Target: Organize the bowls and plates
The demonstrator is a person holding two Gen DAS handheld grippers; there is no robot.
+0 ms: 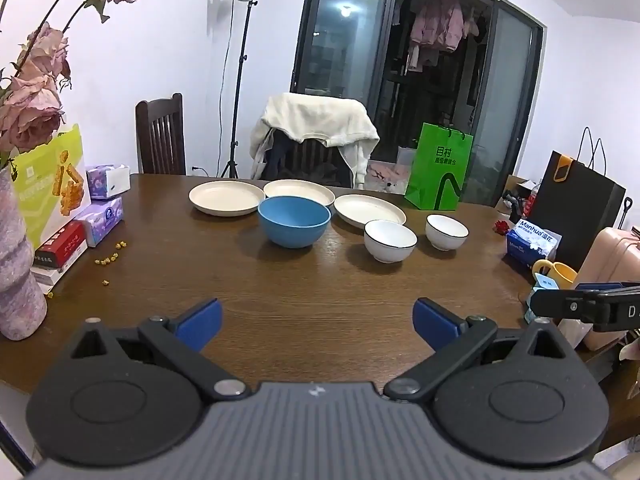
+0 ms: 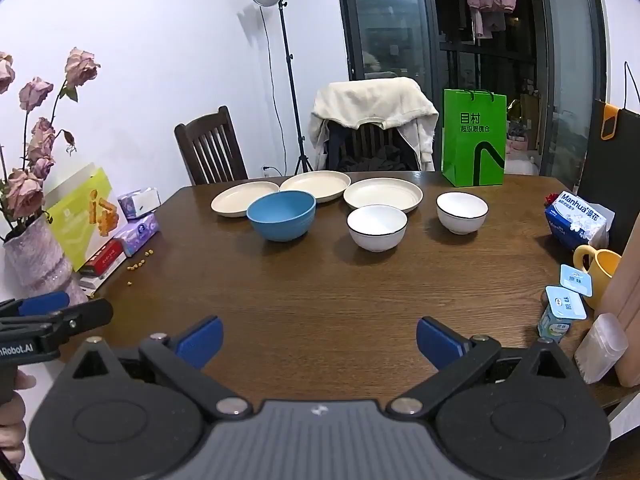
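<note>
Plates and bowls stand together on the far half of the brown wooden table (image 1: 320,304). Three cream plates make a row at the back: the left plate (image 1: 225,197), the middle plate (image 1: 299,192) and the right plate (image 1: 370,209). The blue bowl (image 1: 294,221) stands in front of the middle plate and covers a part of its near rim. To the right of it there are two white bowls with a dark rim: the nearer white bowl (image 1: 390,240), which is just beside the right plate, and the farther white bowl (image 1: 446,232), a little apart from it.

The left gripper (image 1: 318,322) is over the near edge of the table, with its blue pads wide apart and nothing between them. The right gripper (image 2: 319,340) is the same: pads spread wide, only bare table between them, well apart from the dishes. In the right wrist view a hand (image 2: 12,420) holds the handle of the left gripper at the left border.

Around the dishes I see a green paper bag (image 1: 438,168) behind the right plate, a chair with a white cloth (image 1: 316,124) over it, a vase with pink roses (image 2: 36,264) on the left, tissue packs (image 1: 105,220) near it, and a yellow mug (image 2: 600,272) on the right side.
</note>
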